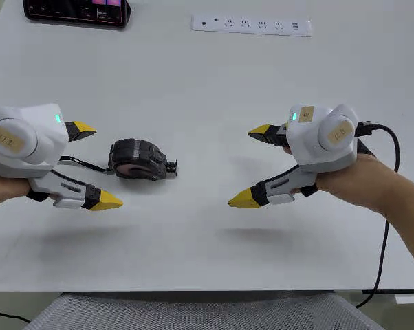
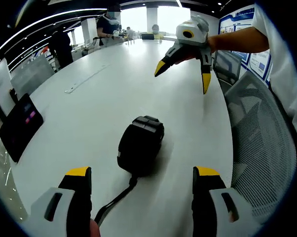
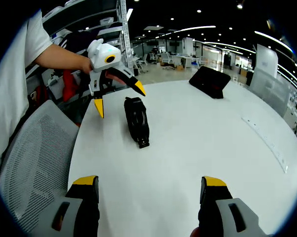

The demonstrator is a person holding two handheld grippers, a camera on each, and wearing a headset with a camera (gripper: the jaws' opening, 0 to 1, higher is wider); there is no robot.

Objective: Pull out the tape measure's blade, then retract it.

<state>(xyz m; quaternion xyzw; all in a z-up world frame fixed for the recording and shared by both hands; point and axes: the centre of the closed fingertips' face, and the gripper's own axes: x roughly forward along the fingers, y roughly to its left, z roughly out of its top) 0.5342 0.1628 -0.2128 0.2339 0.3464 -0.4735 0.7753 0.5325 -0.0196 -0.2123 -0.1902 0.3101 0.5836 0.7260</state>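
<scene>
Although both were spread wide and held nothing, the two grippers faced each other across the white worktop in a way that seemed to suit the task; the black, rubber-cased tape measure lay on its side left of centre in the head view, touched by neither; the white, yellow-tipped left gripper hovered just beside it, its open mouth turned toward the case, probably so that it could clamp the body and hold it down; a thin black wrist cord trailed from the case back between that gripper's jaws in the left gripper view; the small blade tab at the case's mouth pointed toward the right of the frame, where the matching right gripper waited well apart, equally open, apparently lined up to pinch the tab and draw it away; no blade showed outside the case, so I judged the pull not begun; a white power strip and a dark device with a pink screen sat along the top of the frame, clear of the work.
</scene>
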